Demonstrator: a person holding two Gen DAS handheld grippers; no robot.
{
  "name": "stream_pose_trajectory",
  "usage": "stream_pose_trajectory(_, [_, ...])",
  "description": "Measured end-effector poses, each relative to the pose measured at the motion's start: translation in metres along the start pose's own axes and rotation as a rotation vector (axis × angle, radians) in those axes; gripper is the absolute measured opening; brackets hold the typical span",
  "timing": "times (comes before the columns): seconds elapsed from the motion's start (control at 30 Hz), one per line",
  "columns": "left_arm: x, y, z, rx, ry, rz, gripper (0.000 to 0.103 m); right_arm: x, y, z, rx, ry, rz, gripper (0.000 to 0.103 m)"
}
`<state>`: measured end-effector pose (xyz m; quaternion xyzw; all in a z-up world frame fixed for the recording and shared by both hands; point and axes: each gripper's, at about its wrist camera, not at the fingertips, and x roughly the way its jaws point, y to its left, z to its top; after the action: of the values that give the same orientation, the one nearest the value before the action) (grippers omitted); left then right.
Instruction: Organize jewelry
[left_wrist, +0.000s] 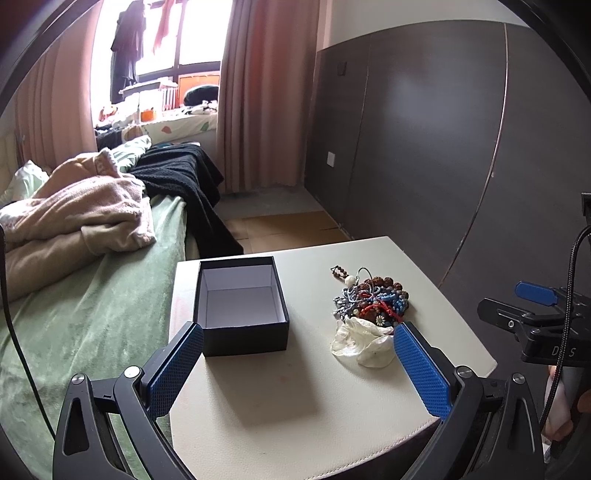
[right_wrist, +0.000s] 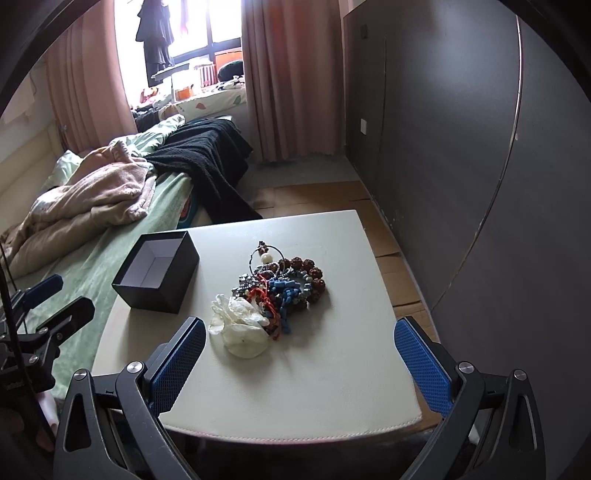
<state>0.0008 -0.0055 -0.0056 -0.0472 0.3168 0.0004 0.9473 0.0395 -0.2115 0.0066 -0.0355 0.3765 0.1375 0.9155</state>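
On the white table (left_wrist: 295, 406) an open black box (left_wrist: 241, 306) stands at the left, its pale inside bare. To its right, well apart, lies a tangled heap of jewelry (left_wrist: 371, 299): brown beads, blue and red cords, a thin wire ring. A crumpled white bag (left_wrist: 364, 341) touches the heap's near edge. The left gripper (left_wrist: 298, 338) hangs over the near table edge, jaws wide, holding nothing. The right gripper (right_wrist: 300, 334) hangs likewise before the heap, jaws wide and bare. A bed (left_wrist: 92, 314) with a green cover stands beside the table.
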Motion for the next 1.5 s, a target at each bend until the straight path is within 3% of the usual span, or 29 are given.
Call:
stream_pose_trajectory(0.4, [0.008,0.004,0.005,-0.047,0.002,-0.026,0.103,0.0,-0.007,0.003,0.016,0.01,0.024,0.103])
stream_pose_trajectory(0.77, [0.037,-0.007,0.007,-0.069,0.032,-0.083,0.102,0.008,-0.049,0.012,0.14,0.044,0.026,0.1])
stream_pose_trajectory(0.9, [0.054,-0.018,0.004,-0.046,0.072,-0.101,0.096,0.019,-0.064,0.016,0.202,0.079,0.02,0.098])
stream_pose_trajectory(1.2, [0.103,-0.036,-0.011,0.007,0.214,-0.122,0.081,0.045,-0.081,0.017,0.299,0.155,0.063,0.081])
stream_pose_trajectory(1.37, [0.12,-0.048,-0.019,0.05,0.261,-0.145,0.078,0.057,-0.078,0.021,0.313,0.172,0.083,0.081])
stream_pose_trajectory(1.5, [0.133,-0.056,-0.025,0.068,0.305,-0.167,0.07,0.067,-0.075,0.021,0.31,0.191,0.086,0.081])
